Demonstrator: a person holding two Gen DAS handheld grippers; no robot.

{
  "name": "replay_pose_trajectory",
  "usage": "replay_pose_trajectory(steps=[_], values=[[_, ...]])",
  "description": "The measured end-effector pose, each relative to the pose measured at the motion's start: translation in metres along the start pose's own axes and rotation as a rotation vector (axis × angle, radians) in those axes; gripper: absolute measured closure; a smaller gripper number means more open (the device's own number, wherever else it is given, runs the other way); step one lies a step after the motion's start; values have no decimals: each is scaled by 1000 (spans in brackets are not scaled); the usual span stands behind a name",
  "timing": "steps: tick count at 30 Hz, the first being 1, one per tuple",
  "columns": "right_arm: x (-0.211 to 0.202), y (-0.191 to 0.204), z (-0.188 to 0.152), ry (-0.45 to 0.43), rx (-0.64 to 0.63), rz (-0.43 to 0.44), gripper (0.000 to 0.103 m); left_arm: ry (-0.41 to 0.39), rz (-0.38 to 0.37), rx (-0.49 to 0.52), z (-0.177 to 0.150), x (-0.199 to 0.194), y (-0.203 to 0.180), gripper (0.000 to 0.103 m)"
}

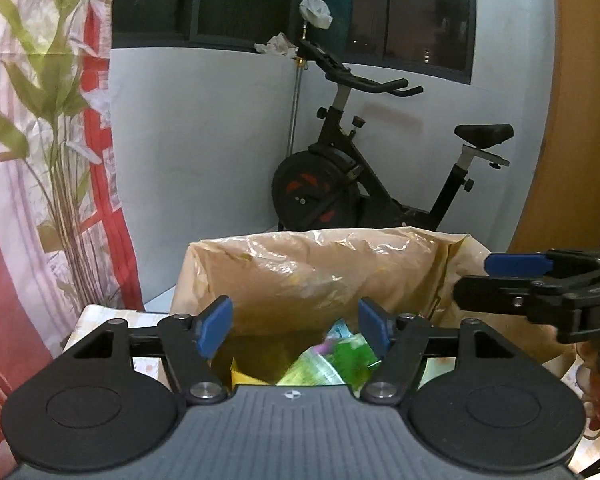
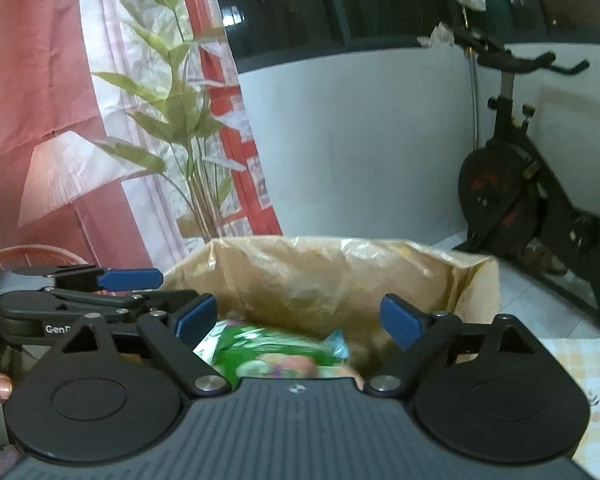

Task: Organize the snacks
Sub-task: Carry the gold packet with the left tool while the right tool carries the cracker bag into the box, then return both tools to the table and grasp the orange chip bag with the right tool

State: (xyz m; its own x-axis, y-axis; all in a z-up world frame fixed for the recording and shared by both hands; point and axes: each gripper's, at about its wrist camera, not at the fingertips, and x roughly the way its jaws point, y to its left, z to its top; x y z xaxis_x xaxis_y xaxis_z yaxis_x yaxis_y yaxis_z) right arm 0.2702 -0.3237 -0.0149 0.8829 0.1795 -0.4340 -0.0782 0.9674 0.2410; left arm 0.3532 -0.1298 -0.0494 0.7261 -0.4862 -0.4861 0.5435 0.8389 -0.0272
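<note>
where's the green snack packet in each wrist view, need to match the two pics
Left wrist: green snack packet lies low in the centre, inside the brown bag, between the open fingers of the left gripper.
Right wrist: green snack packet sits low, left of centre, blurred, in the brown bag, by the left finger of the right gripper.
Shared landmark: the exercise bike, behind the bag on the right.

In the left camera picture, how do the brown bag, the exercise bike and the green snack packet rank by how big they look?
By how they look in that view only:
1. brown bag, the widest, though it is much nearer the camera
2. exercise bike, nearly as large and farther back, so really bigger
3. green snack packet, inside the bag, partly hidden
</note>
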Motion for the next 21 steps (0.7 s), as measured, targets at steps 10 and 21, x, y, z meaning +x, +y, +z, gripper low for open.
replay_pose_trajectory(steps=[10, 21], values=[[-51, 21, -12, -16, -40, 51, 12, 12, 44, -59, -19, -54, 11, 32], [-98, 39, -68, 56, -98, 58, 12, 30, 109, -119, -75, -117, 25, 32]])
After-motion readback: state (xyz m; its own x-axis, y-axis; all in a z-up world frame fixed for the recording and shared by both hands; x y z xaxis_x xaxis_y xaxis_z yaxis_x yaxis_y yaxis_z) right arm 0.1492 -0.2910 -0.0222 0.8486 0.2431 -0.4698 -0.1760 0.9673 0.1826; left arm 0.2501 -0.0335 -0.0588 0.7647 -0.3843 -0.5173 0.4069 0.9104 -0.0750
